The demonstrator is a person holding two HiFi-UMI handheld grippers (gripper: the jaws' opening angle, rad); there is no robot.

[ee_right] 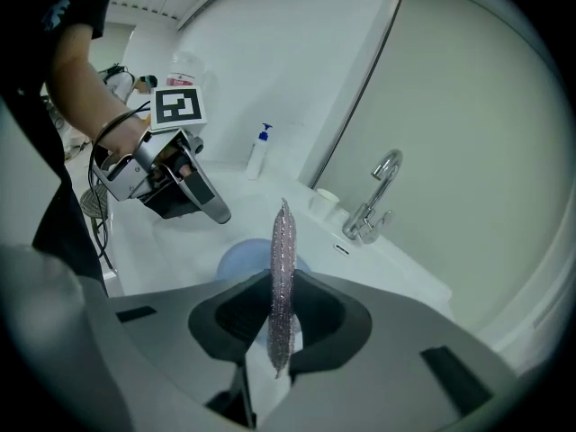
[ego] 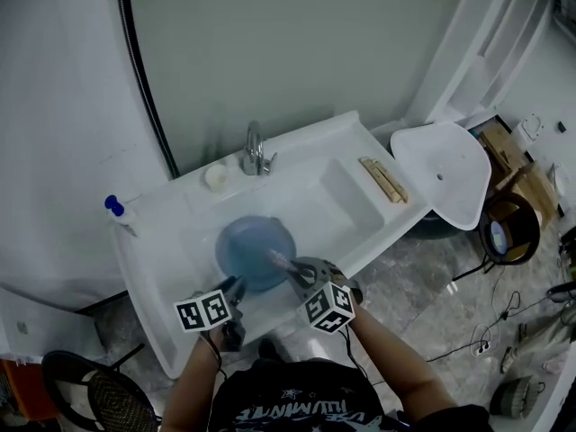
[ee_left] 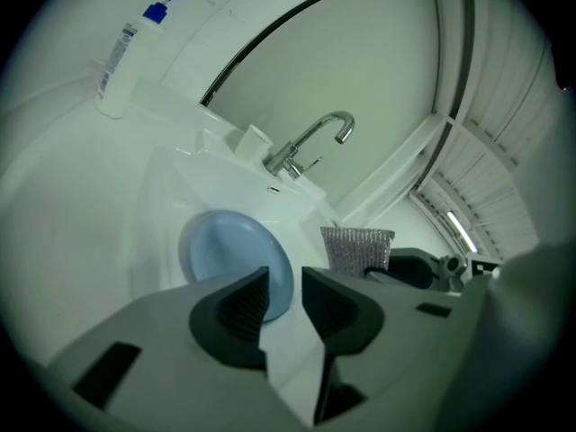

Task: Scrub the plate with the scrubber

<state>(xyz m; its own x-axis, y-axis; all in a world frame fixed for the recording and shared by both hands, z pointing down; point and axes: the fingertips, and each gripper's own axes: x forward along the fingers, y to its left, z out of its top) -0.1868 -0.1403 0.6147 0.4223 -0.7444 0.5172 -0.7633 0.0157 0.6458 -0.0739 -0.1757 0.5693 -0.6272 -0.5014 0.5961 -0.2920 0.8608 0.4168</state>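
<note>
A round blue plate point(ego: 255, 252) lies in the white sink point(ego: 317, 139), below the faucet. My right gripper point(ego: 292, 273) is shut on a flat silver mesh scrubber point(ee_right: 283, 277), which stands on edge between its pads above the plate's near right rim. In the left gripper view the scrubber point(ee_left: 357, 248) hangs to the right of the plate point(ee_left: 229, 255). My left gripper point(ee_left: 284, 282) hovers over the plate's near edge with a narrow gap between its jaws and nothing in it. The right gripper view shows the left gripper point(ee_right: 193, 192) up at the left, above the plate point(ee_right: 241, 259).
A chrome faucet point(ego: 255, 151) and a small white cup point(ego: 215, 176) stand at the sink's back. A blue-capped bottle point(ego: 117, 212) is at the left corner. Wooden sticks point(ego: 382, 178) lie on the drainboard. A loose white basin point(ego: 445, 174) and a tape roll point(ego: 508, 228) sit on the floor to the right.
</note>
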